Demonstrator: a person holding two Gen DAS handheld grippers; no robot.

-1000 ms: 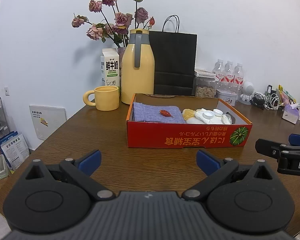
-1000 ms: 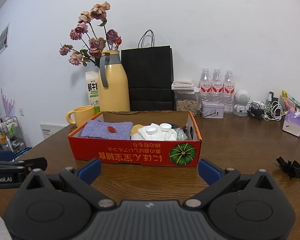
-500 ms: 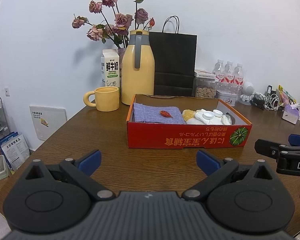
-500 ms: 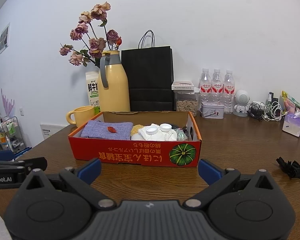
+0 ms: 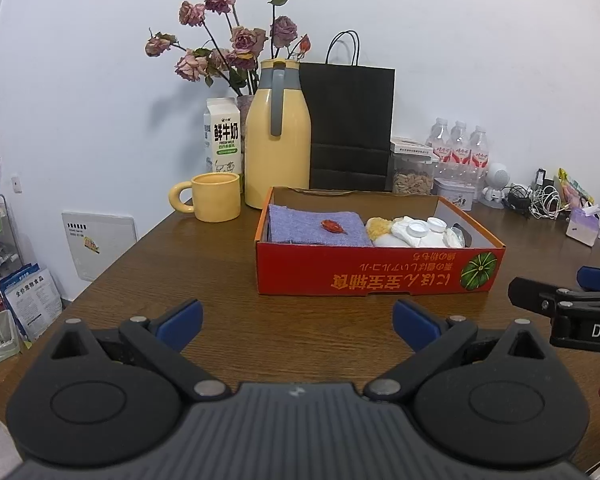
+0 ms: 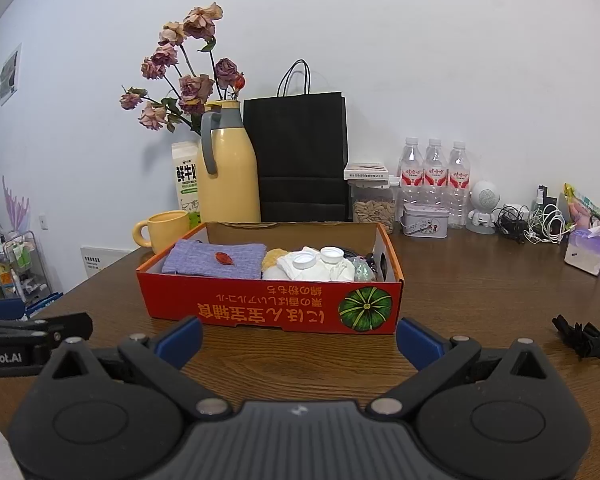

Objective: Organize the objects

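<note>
Both the left gripper [image 5: 296,320] and right gripper [image 6: 298,340] are hovering spread and empty above the worktop [image 5: 220,280], facing the red box [image 6: 268,312] just ahead, so approaching level over its near wall is looking wisest.

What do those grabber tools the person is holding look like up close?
Each hand-held gripper is matte black plastic: a ribbed central body, two rounded housings with circular discs, silver pivot pins, and angled links ending in blue finger pads. White lettering marks the side, reading "Robot.AI" on the left one. No cables or sleeves show.
</note>
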